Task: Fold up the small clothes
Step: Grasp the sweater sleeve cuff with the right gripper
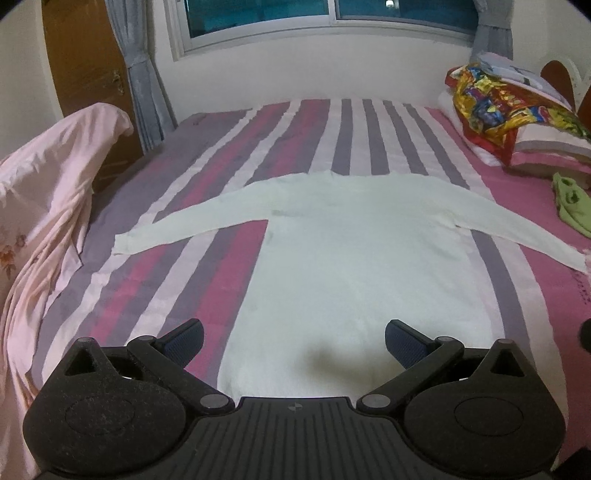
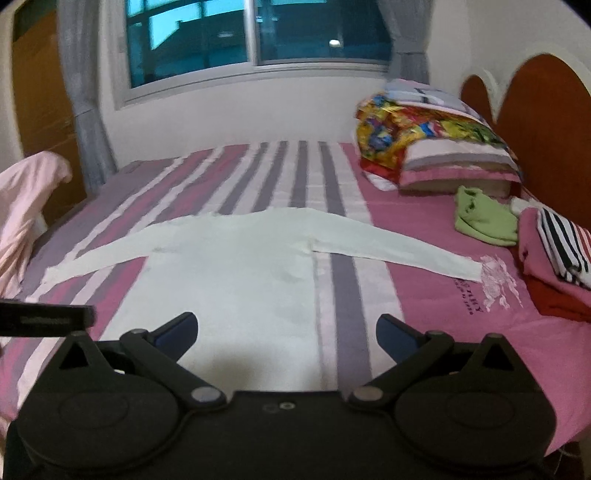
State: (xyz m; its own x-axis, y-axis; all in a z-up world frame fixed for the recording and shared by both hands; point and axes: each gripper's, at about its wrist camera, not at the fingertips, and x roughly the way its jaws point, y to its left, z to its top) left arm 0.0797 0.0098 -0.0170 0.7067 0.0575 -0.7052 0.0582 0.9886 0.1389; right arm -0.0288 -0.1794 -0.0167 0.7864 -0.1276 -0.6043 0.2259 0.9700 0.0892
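- The white long-sleeved top lies flat on the bed, on a striped pink, grey and white bed cover, with its hem toward the near edge and its neckline toward the far wall and window
- Both sleeves are spread outward: the left sleeve runs to the left and nearer, the right sleeve runs to the right and ends just beside a printed emblem on the cover
- The fabric looks thin, soft and light; expect it to drape, crease and slide on the cover rather than hold a shape
- Judged grip points: a sleeve cuff or shoulder seam for the sleeve fold, the hem corners for the body fold; pinch a single edge so the cover is not taken with it
- The surface is plain off-white, smooth, with faint grey marks near the left armpit; no folds are made yet
- The left gripper hangs over the near hem with its jaws spread wide, holding nothing
- The right gripper hangs over the near right part of the top, jaws likewise spread and empty
- Other items lie well apart from the top: a green garment and a stack of folded clothes at the right, a colourful pillow at the far right, a pink cloth at the left
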